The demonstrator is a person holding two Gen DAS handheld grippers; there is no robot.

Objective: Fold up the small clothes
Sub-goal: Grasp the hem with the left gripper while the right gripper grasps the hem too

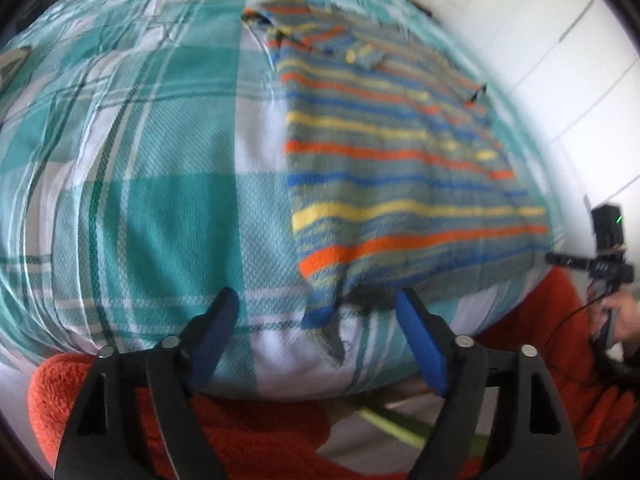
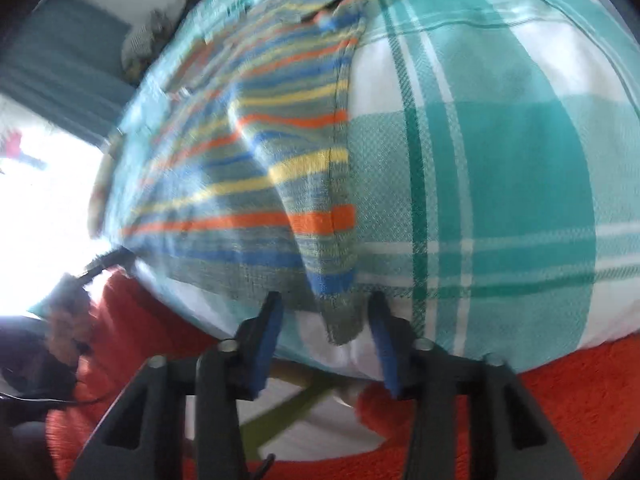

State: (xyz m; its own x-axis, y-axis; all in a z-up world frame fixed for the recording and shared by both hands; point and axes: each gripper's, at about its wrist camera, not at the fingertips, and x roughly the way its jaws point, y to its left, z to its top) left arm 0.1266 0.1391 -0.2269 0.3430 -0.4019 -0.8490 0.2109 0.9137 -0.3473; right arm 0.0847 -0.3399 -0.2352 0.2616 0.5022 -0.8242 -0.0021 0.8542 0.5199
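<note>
A small striped shirt [image 1: 392, 160], grey-green with orange, yellow and blue bands, lies spread on a teal and white checked cloth [image 1: 140, 184]. Its near left hem corner droops toward me between the fingers of my left gripper [image 1: 316, 300], which is open and empty. In the right wrist view the shirt [image 2: 280, 152] lies left of centre, and its near right hem corner hangs between the fingers of my right gripper [image 2: 324, 304], open with the fabric in the gap. The right gripper also shows at the far right of the left wrist view [image 1: 600, 264].
An orange fleece blanket [image 1: 248, 424] covers the near edge below the checked cloth, also in the right wrist view [image 2: 560, 392]. A white panelled wall [image 1: 540, 40] stands to the right. A bright window area [image 2: 40, 208] and blurred objects lie at the left.
</note>
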